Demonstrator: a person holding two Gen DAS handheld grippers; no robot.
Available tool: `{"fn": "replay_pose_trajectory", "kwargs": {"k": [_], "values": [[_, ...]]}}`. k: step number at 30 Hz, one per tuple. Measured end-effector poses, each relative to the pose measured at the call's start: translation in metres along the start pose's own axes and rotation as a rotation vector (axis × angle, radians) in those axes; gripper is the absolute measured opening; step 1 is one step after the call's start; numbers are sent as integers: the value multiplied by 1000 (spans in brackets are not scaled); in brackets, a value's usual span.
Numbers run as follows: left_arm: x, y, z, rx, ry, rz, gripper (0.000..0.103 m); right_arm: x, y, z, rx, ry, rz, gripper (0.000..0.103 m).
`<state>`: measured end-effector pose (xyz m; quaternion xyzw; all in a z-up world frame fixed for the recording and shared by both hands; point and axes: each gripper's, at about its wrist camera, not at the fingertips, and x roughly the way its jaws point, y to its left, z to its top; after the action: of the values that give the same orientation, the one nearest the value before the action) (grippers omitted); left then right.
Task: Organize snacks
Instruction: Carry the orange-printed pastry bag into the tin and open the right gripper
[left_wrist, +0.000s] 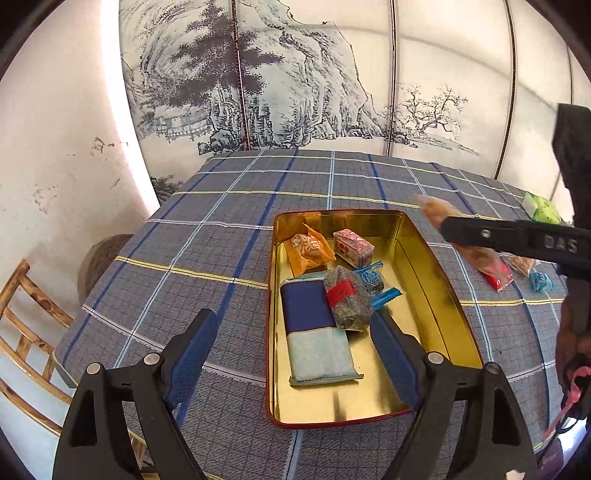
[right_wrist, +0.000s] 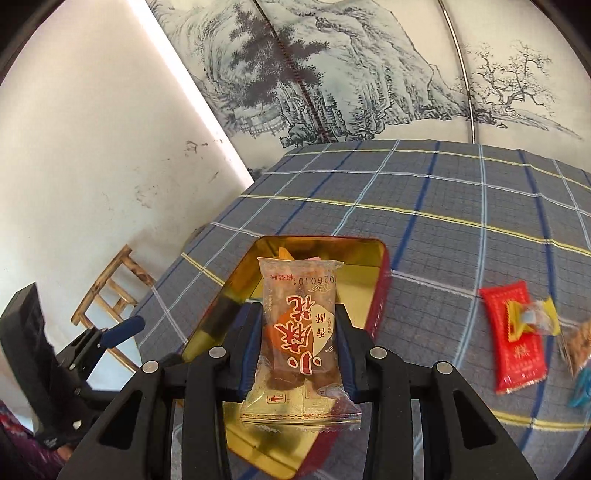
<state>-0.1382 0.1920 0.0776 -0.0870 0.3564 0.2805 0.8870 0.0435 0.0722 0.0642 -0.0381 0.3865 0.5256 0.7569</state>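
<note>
Clear snack packet (right_wrist: 299, 332), centre of right wrist view: printed code "0260101", upside down, plus large red Chinese characters. Black gripper arm (left_wrist: 524, 240), right edge of left wrist view: embossed "DAS".

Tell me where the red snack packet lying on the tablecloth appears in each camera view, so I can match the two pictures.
Left wrist view: the red snack packet lies at the right, on the tablecloth beyond the tin, partly hidden behind the right gripper.
Right wrist view: the red snack packet lies at the right, fully visible, to the right of the tin, with a small yellow candy on it.
Shared landmark: the gold tin.
</note>
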Motion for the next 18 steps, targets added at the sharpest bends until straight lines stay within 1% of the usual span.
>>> {"fn": "replay_pose_trajectory", "kwargs": {"k": [7, 18], "values": [[6, 6, 3, -15, 4, 17, 86, 33, -3, 18, 23, 18, -13, 38], [14, 13, 3, -20, 10, 27, 87, 57, -3, 22, 44, 40, -22, 38]]}}
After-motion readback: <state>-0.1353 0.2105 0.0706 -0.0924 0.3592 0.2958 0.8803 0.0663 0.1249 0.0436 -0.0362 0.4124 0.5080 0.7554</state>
